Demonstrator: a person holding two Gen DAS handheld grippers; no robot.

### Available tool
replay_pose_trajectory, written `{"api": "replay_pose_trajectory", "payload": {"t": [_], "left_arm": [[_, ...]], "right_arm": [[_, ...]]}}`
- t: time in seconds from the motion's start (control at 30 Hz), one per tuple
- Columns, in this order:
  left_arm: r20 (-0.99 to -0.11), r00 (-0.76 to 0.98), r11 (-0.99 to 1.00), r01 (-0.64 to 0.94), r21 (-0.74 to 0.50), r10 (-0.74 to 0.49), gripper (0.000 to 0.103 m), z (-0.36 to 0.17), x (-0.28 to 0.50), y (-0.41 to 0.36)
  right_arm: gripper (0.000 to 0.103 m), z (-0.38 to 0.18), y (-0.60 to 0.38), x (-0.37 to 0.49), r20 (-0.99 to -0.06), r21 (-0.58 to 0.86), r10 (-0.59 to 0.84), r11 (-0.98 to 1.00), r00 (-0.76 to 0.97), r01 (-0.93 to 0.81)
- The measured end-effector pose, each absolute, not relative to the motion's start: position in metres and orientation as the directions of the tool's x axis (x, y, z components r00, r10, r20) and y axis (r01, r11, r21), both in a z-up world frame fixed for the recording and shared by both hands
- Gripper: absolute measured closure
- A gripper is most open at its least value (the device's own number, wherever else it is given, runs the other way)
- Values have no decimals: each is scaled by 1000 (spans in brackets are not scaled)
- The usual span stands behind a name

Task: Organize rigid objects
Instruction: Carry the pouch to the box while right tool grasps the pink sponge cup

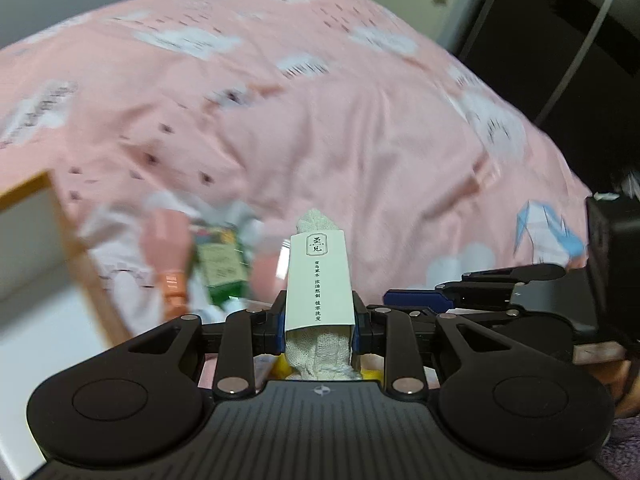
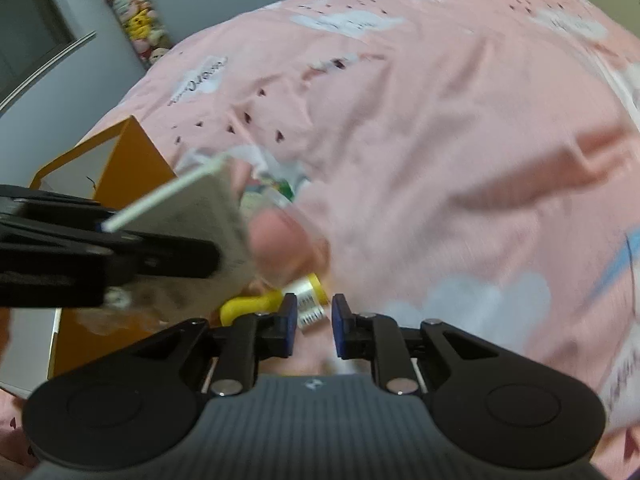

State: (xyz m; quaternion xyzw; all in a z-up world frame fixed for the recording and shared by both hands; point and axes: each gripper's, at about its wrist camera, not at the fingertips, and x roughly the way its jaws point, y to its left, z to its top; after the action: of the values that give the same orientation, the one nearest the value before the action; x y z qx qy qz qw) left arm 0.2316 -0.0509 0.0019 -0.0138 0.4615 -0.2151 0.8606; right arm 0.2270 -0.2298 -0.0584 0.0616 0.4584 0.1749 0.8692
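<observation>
Roughly: two grippers; left gripper point(image 1: 319, 330) clamps one sleeved white bar point(image 1: 319, 280), right gripper point(image 2: 315, 322) parted, empty. Only right view shows yellow tube point(image 2: 308, 286), orange box point(image 2: 134, 160).

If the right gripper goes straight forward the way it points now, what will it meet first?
Most likely the yellow item with a white barcode label, lying just ahead of the open right gripper on the pink bedding. Blur makes depth uncertain.

Both looking forward and down from just behind own fingers, close over the pink blanket point(image 1: 320, 120). Shared: blanket, orange box point(image 2: 132, 168), and each other's gripper at the side.
</observation>
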Motion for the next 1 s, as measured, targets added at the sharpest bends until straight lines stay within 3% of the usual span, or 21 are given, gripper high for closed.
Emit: {"api": "replay_pose_trajectory", "payload": {"t": [0.07, 0.27, 0.63, 0.83, 1.0], "left_arm": [[-770, 520, 920, 318, -227, -370, 72, 12, 227, -36], [-710, 635, 953, 188, -238, -302, 72, 37, 210, 11], [-789, 595, 982, 2, -188, -153, 72, 12, 201, 72], [-835, 538, 984, -55, -169, -113, 72, -12, 186, 91], [-837, 544, 990, -77, -120, -59, 72, -16, 173, 100]], "right_arm": [[63, -56, -225, 235, -768, 285, 375, 926, 520, -248], [47, -61, -210, 262, -755, 393, 427, 902, 498, -178], [37, -98, -205, 305, -771, 524, 486, 851, 412, -24], [38, -101, -201, 311, -767, 518, 493, 853, 410, -56], [38, -70, -195, 296, -741, 459, 478, 873, 472, -162]]}}
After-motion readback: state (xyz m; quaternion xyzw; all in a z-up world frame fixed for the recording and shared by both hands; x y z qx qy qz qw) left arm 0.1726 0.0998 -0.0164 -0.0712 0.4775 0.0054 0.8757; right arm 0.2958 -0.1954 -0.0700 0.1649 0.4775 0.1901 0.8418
